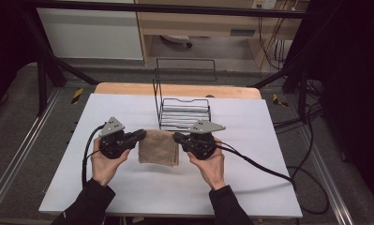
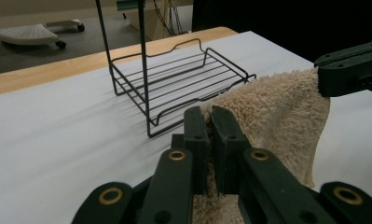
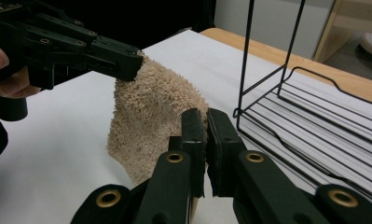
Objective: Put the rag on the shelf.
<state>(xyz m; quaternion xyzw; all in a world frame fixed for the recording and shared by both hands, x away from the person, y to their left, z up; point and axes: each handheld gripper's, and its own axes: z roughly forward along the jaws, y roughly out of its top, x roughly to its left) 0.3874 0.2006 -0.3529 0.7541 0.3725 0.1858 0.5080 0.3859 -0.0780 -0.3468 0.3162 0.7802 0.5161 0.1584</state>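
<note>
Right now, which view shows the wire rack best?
The left gripper view: the wire rack shows whole, slatted shelf and tall upright frame, standing on the white table. The high view shows it small, behind the beige towel. The right gripper view crops it at the right edge.

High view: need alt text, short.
A person holds up a beige towel over a white table, the left gripper and right gripper each shut on an upper corner. A black wire rack stands just behind the towel.
</note>
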